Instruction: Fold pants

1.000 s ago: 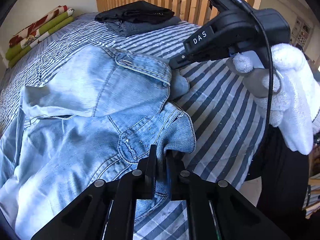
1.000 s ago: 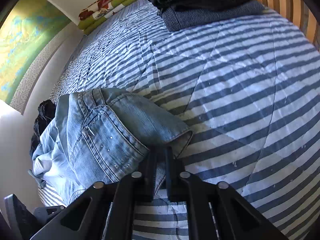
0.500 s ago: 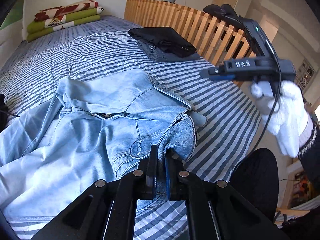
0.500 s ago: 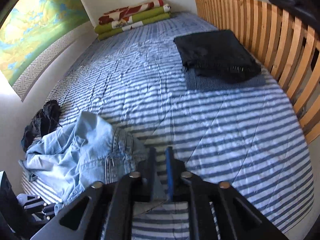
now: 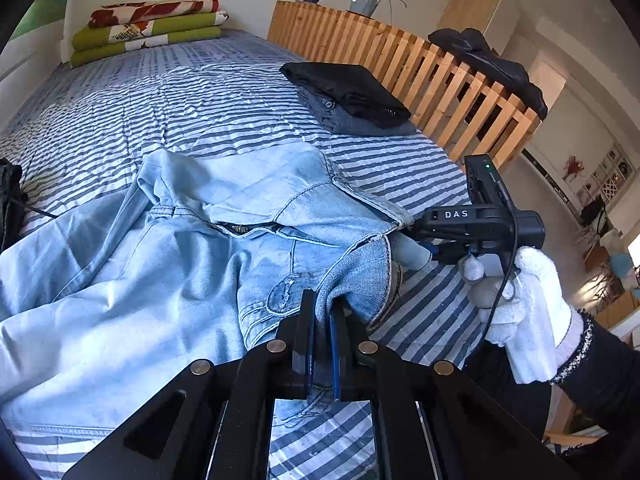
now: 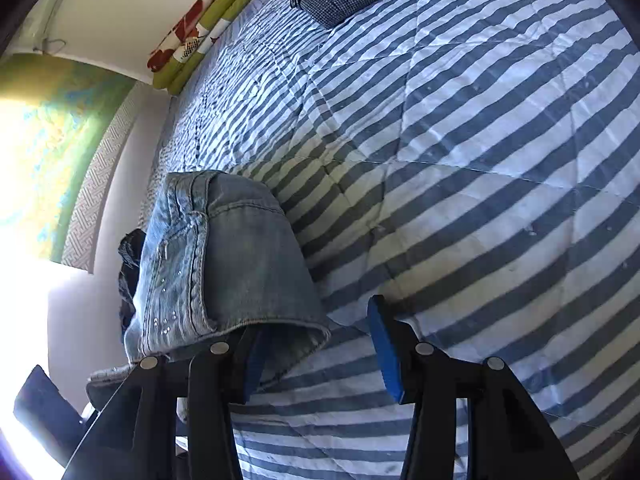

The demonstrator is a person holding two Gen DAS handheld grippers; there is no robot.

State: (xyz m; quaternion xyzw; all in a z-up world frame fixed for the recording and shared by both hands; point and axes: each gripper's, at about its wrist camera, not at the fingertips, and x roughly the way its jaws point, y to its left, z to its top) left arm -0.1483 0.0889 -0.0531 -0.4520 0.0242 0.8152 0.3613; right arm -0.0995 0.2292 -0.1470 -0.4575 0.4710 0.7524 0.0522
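Bright daylight, sharp focus — blown-out glare at left, fisheye-bent dark edges.

Faded denim jeans [image 5: 168, 264] lie on a matt, seemingly quilted striped cloth bedspread [image 6: 460, 140] beside a slatted wooden rail [image 5: 420, 76].

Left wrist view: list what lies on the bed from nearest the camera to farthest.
Left gripper clamped on the light blue jeans → folded black and grey pants stack → green and red folded blankets at the far wall.
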